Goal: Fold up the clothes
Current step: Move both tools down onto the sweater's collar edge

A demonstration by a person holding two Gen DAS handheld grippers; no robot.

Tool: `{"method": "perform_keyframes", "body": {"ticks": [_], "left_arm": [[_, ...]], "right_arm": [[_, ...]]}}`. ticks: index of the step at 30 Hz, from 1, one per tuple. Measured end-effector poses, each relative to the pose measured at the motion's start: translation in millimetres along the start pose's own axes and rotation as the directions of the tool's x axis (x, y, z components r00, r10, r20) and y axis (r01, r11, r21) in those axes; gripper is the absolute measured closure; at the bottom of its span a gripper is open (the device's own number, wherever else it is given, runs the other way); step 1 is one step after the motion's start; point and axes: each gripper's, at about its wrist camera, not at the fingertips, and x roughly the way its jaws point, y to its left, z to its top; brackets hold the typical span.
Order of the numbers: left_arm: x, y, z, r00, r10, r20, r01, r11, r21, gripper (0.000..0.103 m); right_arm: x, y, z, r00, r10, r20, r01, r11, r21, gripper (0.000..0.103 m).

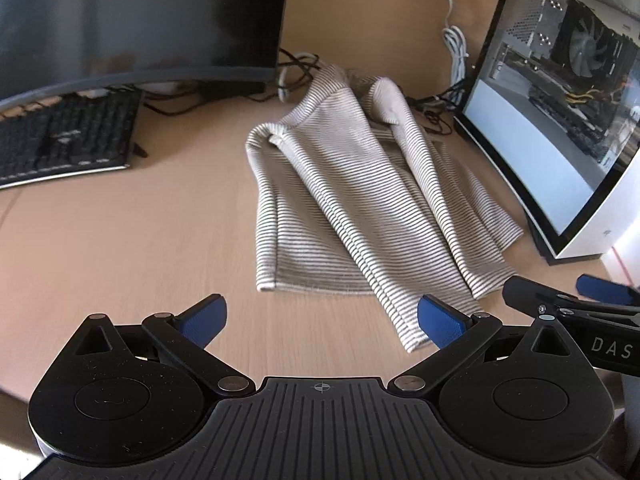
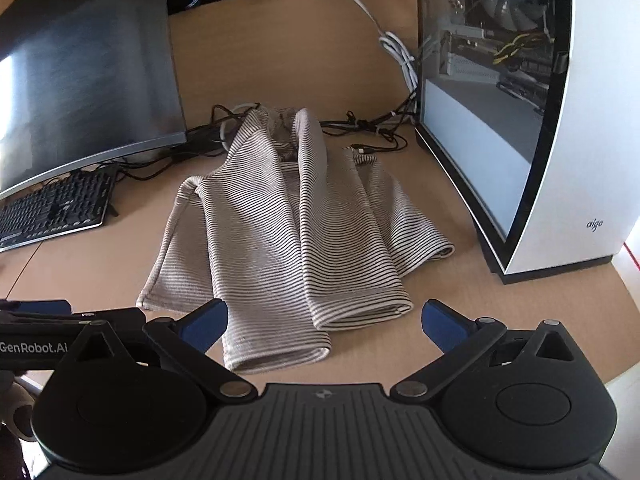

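I see a garment (image 2: 280, 232) in fine horizontal stripes, beige-white and dark grey. My left tool (image 1: 322, 320) and right tool (image 2: 324, 326) are black with blue pads (image 2: 204, 326). The worktop (image 1: 120, 240) is light tan wood. The keyboard (image 1: 68, 136) is black, the computer case (image 2: 592, 120) white, with a white cable (image 2: 396, 48).

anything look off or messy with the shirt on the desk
The striped shirt is folded askew: both sleeves slant over the body, their cuffs overhanging its near hem. Its collar end lies on the tangled cables by the PC case.
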Motion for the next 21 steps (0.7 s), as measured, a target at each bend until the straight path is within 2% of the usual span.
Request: {"method": "perform_keyframes", "body": {"ticks": [5, 10, 18, 21], "left_arm": [[25.6, 11.2, 16.3, 0.997, -0.07, -0.043, 0.07, 0.997, -0.013, 0.0], [51.5, 12.7, 28.6, 0.985, -0.142, -0.094, 0.14, 0.99, -0.031, 0.0], [95.5, 14.0, 54.0, 0.985, -0.113, -0.132, 0.097, 0.987, -0.125, 0.0], [112.9, 14.3, 64.0, 0.984, -0.109, -0.143, 0.09, 0.987, -0.132, 0.0]], "right_arm": [[10.6, 5.2, -0.5, 0.998, -0.051, -0.035, 0.052, 0.998, 0.018, 0.0], [27.6, -4.2, 9.3, 0.996, -0.071, -0.056, 0.073, 0.997, 0.039, 0.0], [81.2, -18.2, 40.4, 0.998, 0.01, -0.056, -0.007, 0.998, 0.056, 0.0], [100.4, -22.8, 55.6, 0.998, 0.043, -0.048, -0.04, 0.997, 0.068, 0.0]]}}
